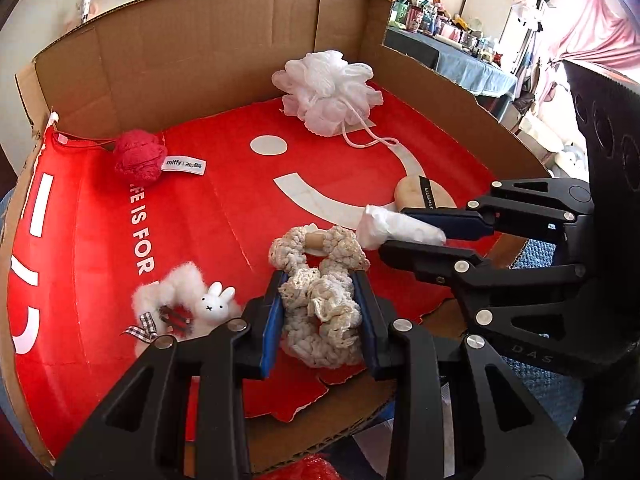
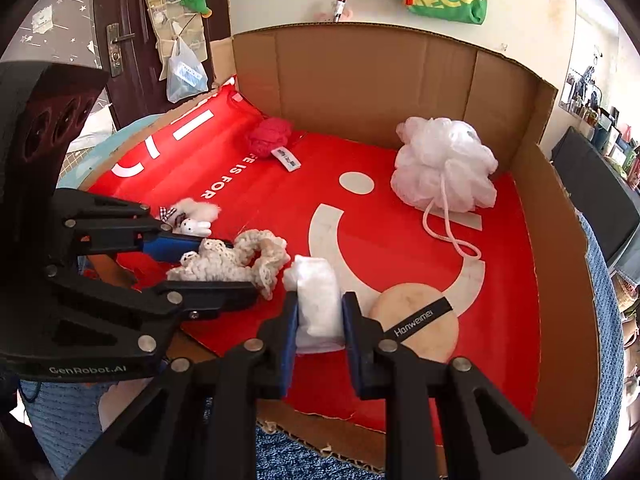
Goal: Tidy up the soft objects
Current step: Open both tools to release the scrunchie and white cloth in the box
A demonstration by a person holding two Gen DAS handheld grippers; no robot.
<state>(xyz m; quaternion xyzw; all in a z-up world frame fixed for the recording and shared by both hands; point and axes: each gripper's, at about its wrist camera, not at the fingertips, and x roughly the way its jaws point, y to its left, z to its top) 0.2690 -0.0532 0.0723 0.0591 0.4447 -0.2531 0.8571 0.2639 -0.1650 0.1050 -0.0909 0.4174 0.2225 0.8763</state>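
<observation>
Cream crocheted yarn, a ruffled bundle point(image 1: 320, 304), is what we are pinching between the blue pads of our left gripper point(image 1: 322, 322), while our right gripper point(image 2: 320, 320) is clamping a white wad of soft padding point(image 2: 316, 304). Both are sitting low over the red printed sheet point(image 1: 224, 208) lining the open cardboard box point(image 1: 208, 40), with a round beige sponge point(image 2: 416, 320) just beside the wad. Farther back we are seeing a white mesh bath pouf point(image 1: 328, 92), a red knitted ball point(image 1: 140, 156) and a fluffy white bunny charm point(image 1: 188, 304).
</observation>
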